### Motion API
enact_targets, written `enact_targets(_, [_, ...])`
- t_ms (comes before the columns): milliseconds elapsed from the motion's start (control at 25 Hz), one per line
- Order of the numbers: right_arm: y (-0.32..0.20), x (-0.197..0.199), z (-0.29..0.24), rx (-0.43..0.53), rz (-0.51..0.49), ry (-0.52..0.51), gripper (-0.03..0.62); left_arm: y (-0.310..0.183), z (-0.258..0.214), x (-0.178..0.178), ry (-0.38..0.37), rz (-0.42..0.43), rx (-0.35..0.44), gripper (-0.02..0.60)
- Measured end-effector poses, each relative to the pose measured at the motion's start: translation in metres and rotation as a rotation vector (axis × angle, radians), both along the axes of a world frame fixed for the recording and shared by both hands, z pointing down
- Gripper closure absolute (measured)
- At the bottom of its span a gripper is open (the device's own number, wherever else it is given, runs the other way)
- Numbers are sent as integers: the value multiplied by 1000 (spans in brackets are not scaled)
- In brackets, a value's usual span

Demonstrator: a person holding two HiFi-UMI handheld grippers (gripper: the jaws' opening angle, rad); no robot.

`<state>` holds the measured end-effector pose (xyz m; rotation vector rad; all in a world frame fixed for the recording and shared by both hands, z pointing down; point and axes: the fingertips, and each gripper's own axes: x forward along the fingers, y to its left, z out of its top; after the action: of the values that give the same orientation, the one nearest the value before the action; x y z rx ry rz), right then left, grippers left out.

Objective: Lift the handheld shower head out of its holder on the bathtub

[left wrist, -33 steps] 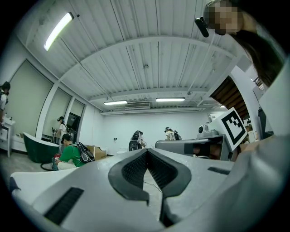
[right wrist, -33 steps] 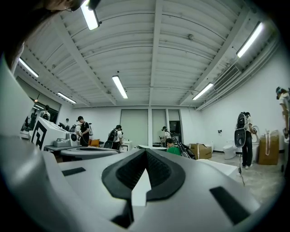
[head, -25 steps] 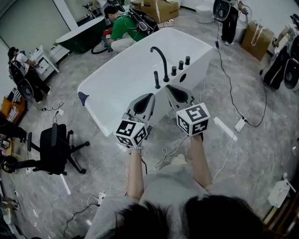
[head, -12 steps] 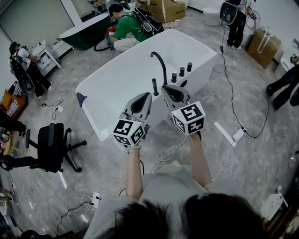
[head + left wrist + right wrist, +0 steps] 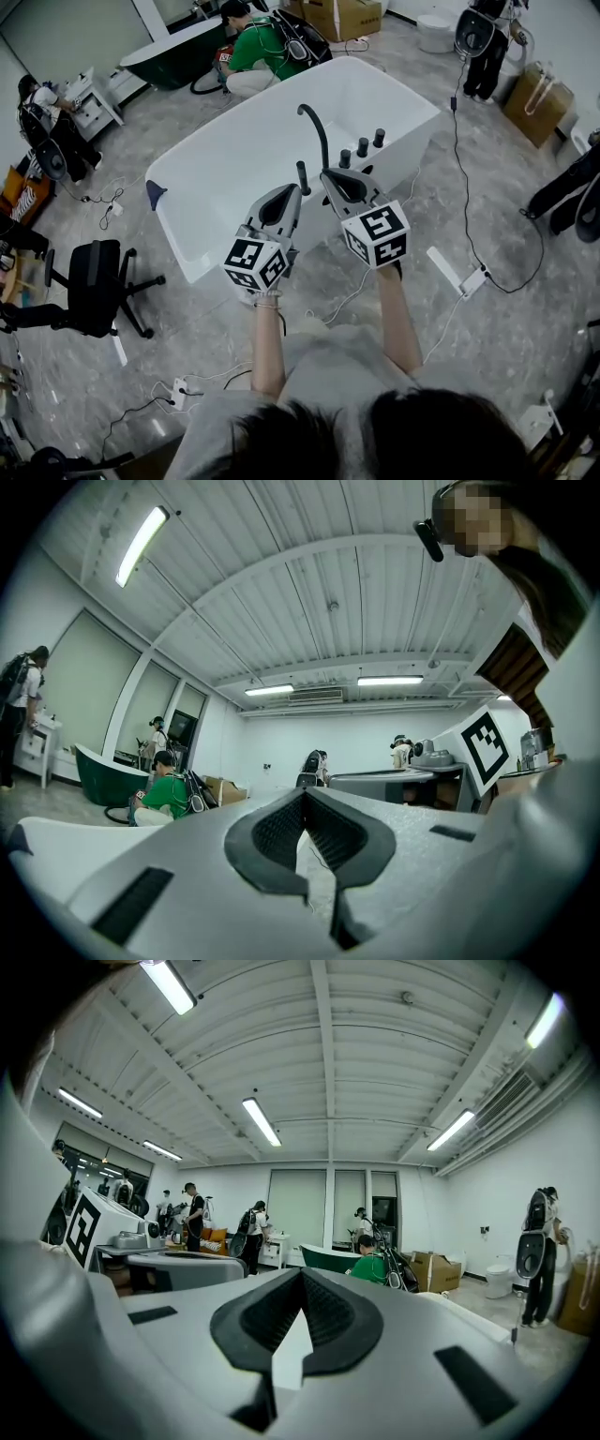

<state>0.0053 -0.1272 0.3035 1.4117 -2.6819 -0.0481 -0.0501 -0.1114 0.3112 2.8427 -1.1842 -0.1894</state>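
Note:
A white bathtub (image 5: 234,159) stands ahead of me in the head view. On its near rim are a curved black spout (image 5: 315,122), three black knobs (image 5: 361,147) and the slim black handheld shower head (image 5: 303,176), upright in its holder. My left gripper (image 5: 292,193) is level, its tip just below and left of the shower head, apart from it. My right gripper (image 5: 326,175) is just right of the shower head, over the rim. Both are shut and hold nothing, as the left gripper (image 5: 303,794) and right gripper (image 5: 300,1274) show in their own views.
A black office chair (image 5: 94,286) stands at the left on the grey floor. A person in green (image 5: 258,47) crouches behind the tub beside a dark green tub (image 5: 173,56). Cables and a white power strip (image 5: 452,272) lie at the right. Other people stand around the room's edges.
Both grippers have moved forward toward the tub together. Their tips now sit beside the shower head at the rim. Both jaws have stayed shut.

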Motion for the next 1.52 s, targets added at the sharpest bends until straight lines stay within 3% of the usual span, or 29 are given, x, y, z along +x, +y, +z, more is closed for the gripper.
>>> enact_targets(760, [-62,15,44,-77,1,-33,594,-50,44,4,-18,-33,-75,577])
enact_targets(1520, [-165,-14,149,-240,-62,-31,594,-151,137,-14,-45,-55,-265,577])
